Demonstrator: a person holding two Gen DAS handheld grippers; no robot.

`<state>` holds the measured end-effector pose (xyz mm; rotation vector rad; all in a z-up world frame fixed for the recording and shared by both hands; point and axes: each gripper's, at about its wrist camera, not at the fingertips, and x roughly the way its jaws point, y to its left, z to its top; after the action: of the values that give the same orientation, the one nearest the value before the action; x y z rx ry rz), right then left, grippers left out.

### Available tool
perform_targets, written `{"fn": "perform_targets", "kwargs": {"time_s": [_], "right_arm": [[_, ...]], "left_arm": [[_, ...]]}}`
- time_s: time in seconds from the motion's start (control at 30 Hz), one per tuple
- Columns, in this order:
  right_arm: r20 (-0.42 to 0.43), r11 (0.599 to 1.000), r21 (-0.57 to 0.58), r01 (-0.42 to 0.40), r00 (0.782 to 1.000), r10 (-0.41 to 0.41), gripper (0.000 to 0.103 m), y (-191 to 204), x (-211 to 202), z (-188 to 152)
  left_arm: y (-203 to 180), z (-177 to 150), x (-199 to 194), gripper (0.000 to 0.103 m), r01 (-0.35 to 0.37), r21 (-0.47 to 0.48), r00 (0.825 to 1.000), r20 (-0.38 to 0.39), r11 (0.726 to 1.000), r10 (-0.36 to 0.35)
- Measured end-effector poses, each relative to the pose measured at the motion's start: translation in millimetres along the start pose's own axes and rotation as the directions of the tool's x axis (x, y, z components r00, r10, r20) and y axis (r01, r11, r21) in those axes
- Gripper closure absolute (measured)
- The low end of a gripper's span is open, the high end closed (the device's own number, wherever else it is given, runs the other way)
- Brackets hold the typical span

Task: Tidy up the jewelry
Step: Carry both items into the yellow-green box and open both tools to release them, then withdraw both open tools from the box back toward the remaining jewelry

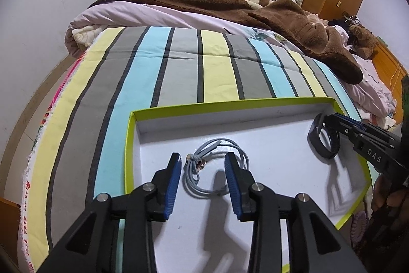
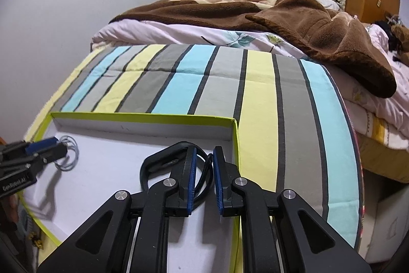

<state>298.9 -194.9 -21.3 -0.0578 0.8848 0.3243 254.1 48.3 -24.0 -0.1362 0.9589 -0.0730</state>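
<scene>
The left gripper [image 1: 203, 170] hangs low over a shallow white tray [image 1: 129, 145] with a lime-green rim. Its blue-padded fingers [image 1: 173, 181] are spread wide and clamp nothing. A coiled grey cord necklace [image 1: 217, 170] lies flat on the tray floor in the gap between them, with its knot and small metal beads [image 1: 198, 163] just inside the left finger. The coil's right side passes behind the right finger, so contact there cannot be judged.

The right gripper [image 2: 204, 170] is at the tray's right end, close to the right wall. Its fingers are partly closed, with a narrow gap left between the pads. A black band [image 2: 163, 160], looped like a wristband, lies on the tray floor under and ahead of them. Part of its loop shows in the gap, and the rest curves out to the left of the left finger. The pads do not appear to press it, though the wrist view does not settle this.

In the left view the band [image 1: 323, 140] sits at the tip of the right gripper [image 1: 329, 120], near the tray's far right corner and well apart from the necklace. In the right view the left gripper [image 2: 57, 145] reaches in from the left, with the necklace [image 2: 67, 152] at its tips.

The tray holds only the necklace and the band. It rests on a striped quilt [image 1: 179, 63] that stretches ahead of both grippers. Beyond the quilt lies a brown blanket [image 1: 281, 14].
</scene>
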Motion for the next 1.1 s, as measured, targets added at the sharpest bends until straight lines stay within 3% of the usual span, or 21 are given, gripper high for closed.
{"fn": "perform_targets", "kwargs": {"time_s": [0.17,0.3,0.57,0.73,1.0,1.1], "right_arm": [[0.032,1.0,-0.002,-0.013,0.999,0.013,0.081,-0.2,-15.7,-1.8],[0.058,0.999,0.017,-0.043,0.997,0.042,0.066,-5.1,-37.1,-6.9],[0.122,0.997,0.047,-0.062,0.991,0.056,0.066,-18.8,-92.6,-34.3],[0.127,0.996,0.064,-0.06,0.991,0.051,0.066,-26.7,-117.6,-61.7],[0.12,0.996,0.068,-0.059,0.991,0.051,0.066,-29.4,-143.6,-109.9],[0.116,0.994,0.074,-0.079,0.991,0.07,0.066,-29.3,-150.7,-127.4]], "left_arm": [[-2.2,-4.4,-17.7,0.062,0.012,-0.002,1.0,0.021,1.0,-0.012],[-6.9,-11.6,-43.9,0.056,0.019,0.009,0.997,0.07,1.0,-0.019],[-5.5,-39.9,-89.7,0.052,0.006,0.028,0.985,0.175,1.0,-0.011],[4.4,-62.2,-108.9,0.05,0.059,-0.02,0.976,0.209,0.998,-0.054],[12.8,-98.4,-127.3,0.041,0.071,-0.054,0.975,0.213,0.996,-0.058],[16.1,-112.5,-130.6,0.041,0.125,-0.071,0.973,0.203,0.99,-0.108]]}}
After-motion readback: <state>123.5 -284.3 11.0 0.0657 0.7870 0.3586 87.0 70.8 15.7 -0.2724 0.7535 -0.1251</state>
